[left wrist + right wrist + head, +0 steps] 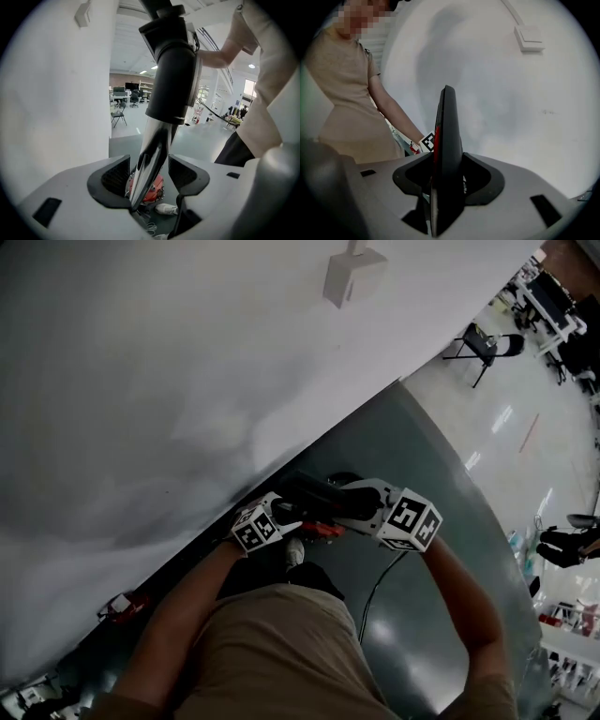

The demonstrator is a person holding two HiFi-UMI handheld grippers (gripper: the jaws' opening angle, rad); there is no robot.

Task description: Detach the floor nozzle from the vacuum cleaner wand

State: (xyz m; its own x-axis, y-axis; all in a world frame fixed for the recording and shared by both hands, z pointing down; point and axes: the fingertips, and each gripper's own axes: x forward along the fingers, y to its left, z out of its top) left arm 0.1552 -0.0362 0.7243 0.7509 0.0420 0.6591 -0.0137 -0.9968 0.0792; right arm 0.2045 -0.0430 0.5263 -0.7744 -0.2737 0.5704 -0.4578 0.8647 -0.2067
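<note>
The left hand-held gripper (150, 171) is standing with its jaws apart. The chrome wand (152, 150) is passing between them, close against the pad at 9 o'clock, with a clear gap showing at the 3 o'clock pad, so nothing is being clamped. From the jaws the wand is rising toward 12 o'clock into a black collar (173, 75). A red part (152, 190) is showing past the jaws at 6 o'clock, too hidden to name.

The right hand-held gripper (447, 176) is gripping a thin, dark plastic piece with a red seam, seen edge-on and rising toward 12 o'clock. I am judging it to be the floor nozzle (447, 136). Both pads are pressing on its flanks.

In the head view the two hand-held grippers are sitting just beside each other, the right one at 3 o'clock of the left. The vacuum parts are being held between them, above the grey floor (450, 549) and near the white wall (187, 381).

The wand is looking stiff, polished and probably slippery, so a hold on it is likely needing firm pressure near the collar. The nozzle is looking like rigid, fairly light plastic, better held on its matte body. No release catch is showing.
</note>
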